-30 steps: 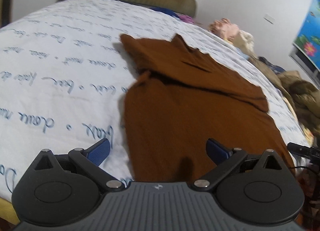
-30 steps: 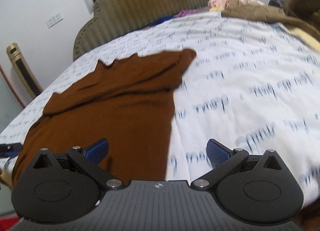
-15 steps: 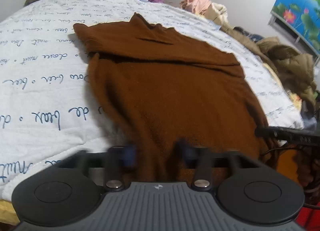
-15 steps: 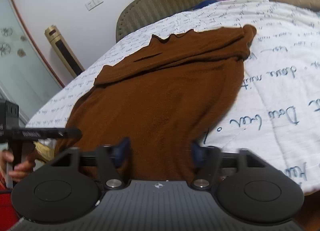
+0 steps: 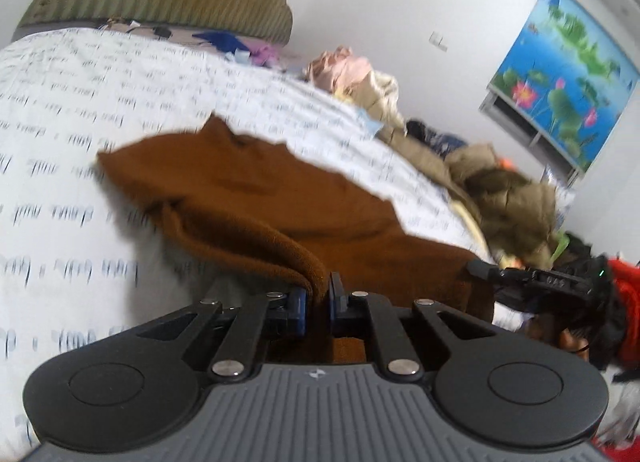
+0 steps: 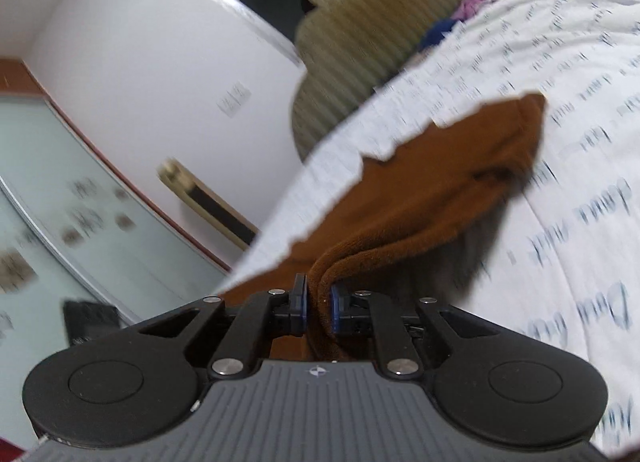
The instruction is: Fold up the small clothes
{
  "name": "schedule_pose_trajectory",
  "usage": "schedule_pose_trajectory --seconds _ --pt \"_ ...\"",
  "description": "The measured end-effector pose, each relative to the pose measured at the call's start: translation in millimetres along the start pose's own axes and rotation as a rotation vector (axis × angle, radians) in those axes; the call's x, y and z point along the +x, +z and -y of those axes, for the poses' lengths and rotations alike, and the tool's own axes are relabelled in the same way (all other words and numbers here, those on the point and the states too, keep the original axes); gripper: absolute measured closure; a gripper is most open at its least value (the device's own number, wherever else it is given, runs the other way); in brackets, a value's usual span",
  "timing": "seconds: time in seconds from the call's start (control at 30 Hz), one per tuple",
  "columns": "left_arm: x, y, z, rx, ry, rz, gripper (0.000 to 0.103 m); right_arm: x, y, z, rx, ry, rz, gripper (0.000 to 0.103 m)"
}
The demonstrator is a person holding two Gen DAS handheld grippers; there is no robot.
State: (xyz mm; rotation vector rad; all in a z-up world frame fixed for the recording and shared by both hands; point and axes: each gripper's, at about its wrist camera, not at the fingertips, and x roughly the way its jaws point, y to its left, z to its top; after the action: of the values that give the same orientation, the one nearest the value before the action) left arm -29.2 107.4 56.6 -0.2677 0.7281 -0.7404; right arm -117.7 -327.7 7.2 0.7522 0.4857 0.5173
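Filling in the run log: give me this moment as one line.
left claw: shut on brown garment hem | right claw: just closed on same hem | hem off bed | stage: fold starting

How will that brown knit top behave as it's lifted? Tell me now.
Probably floppy: the brown knit top already drapes in a soft fold from the left tool. Likely light, since each tool lifts it by a small pinch. Its fuzzy surface at the right tool should resist slipping.

A bed [image 5: 120, 110] in script-printed white bedding carries a brown garment [image 5: 280, 198]; heaped clothes [image 5: 500, 190] at three o'clock.
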Motion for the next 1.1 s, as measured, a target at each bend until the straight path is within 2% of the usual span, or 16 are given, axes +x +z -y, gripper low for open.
schedule_pose_trajectory --seconds 0.07,0.17,0.33,0.43,0.47,0.5,0.57,0.6,0.63,0.73,0.77,0.9,0.97,1.1 --pt "8 16 -1 0.019 0.042 0.029 0.093 5 16 1 -0.012 -0.001 0.034 0.087" --pt "31 32 -6 0.046 0.167 0.046 0.093 20 37 9 -0.036 -0.077 0.077 0.087" --pt "80 40 -40 -0.046 0.245 -0.040 0.091 54 51 31 -0.106 -0.331 0.082 0.087" --pt "99 33 -62 -0.106 0.289 -0.105 0.086 63 45 54 -0.085 -0.405 0.032 0.079" --pt "102 31 -69 -0.129 0.284 -0.122 0.083 65 40 59 -0.072 -0.422 0.026 0.070" --pt "100 28 -75 -0.154 0.266 -0.125 0.074 63 37 63 -0.058 -0.425 0.024 0.058" --pt "92 20 -82 -0.193 0.207 -0.108 0.055 55 30 68 -0.044 -0.408 0.032 0.049" --pt "86 17 -84 -0.205 0.186 -0.096 0.034 49 28 69 -0.041 -0.403 0.037 0.048" --pt "78 14 -83 -0.206 0.188 -0.076 0.019 42 26 68 -0.041 -0.405 0.040 0.048" --pt "58 4 -72 -0.134 0.266 -0.037 0.017 24 18 68 -0.044 -0.429 0.043 0.046" --pt "53 -2 -68 -0.106 0.263 -0.042 0.017 19 15 69 -0.042 -0.432 0.039 0.046" --pt "47 -23 -59 -0.078 0.165 -0.119 0.018 7 -4 68 -0.037 -0.408 -0.009 0.046" --pt "52 -34 -58 -0.086 0.142 -0.150 0.018 8 -14 62 -0.046 -0.400 -0.037 0.046" --pt "60 -43 -47 -0.058 0.143 -0.127 0.018 21 -29 46 -0.107 -0.399 -0.069 0.046"
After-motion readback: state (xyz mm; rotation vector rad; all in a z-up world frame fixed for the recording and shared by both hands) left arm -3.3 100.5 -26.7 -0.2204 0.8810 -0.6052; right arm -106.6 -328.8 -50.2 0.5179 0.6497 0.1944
